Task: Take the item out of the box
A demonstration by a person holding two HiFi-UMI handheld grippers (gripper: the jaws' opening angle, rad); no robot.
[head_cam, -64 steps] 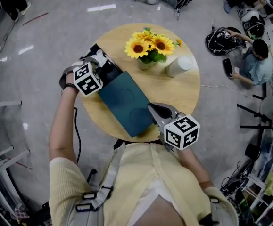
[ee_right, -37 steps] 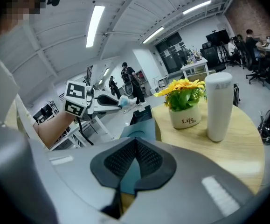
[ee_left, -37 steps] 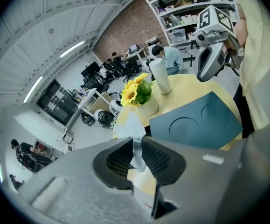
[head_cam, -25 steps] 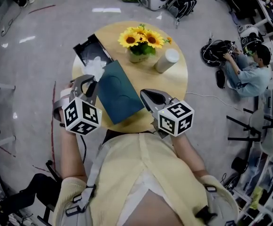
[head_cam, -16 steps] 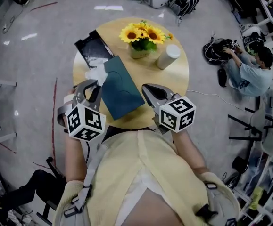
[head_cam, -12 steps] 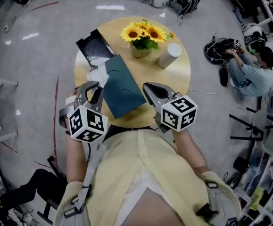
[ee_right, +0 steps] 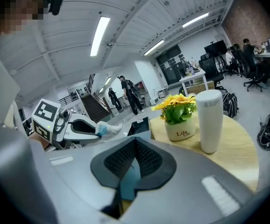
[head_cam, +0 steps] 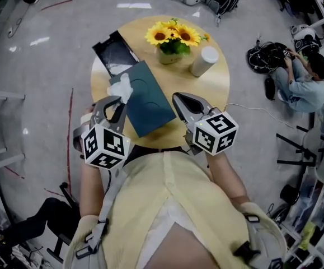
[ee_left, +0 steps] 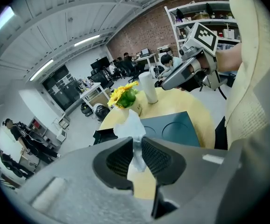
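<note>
An open black box (head_cam: 116,52) lies at the far left of the round wooden table (head_cam: 206,97). Its dark teal lid (head_cam: 145,98) lies flat beside it, reaching toward me. My left gripper (head_cam: 117,100) is shut on a white crumpled item (head_cam: 123,87), held just above the lid's left corner and clear of the box. In the left gripper view the white item (ee_left: 131,127) sticks up between the pads of the left gripper (ee_left: 137,141). My right gripper (head_cam: 177,97) is shut, its tips by the lid's right edge. The right gripper (ee_right: 135,143) shows teal below its jaws.
A pot of sunflowers (head_cam: 173,41) and a white cylinder (head_cam: 205,60) stand at the back of the table. A person (head_cam: 307,80) sits on the floor to the right among bags. The table's front edge runs just under both grippers.
The left gripper has drawn the white item out of the black box and back toward me, over the lid's corner. The right gripper has stayed by the lid's right edge.
</note>
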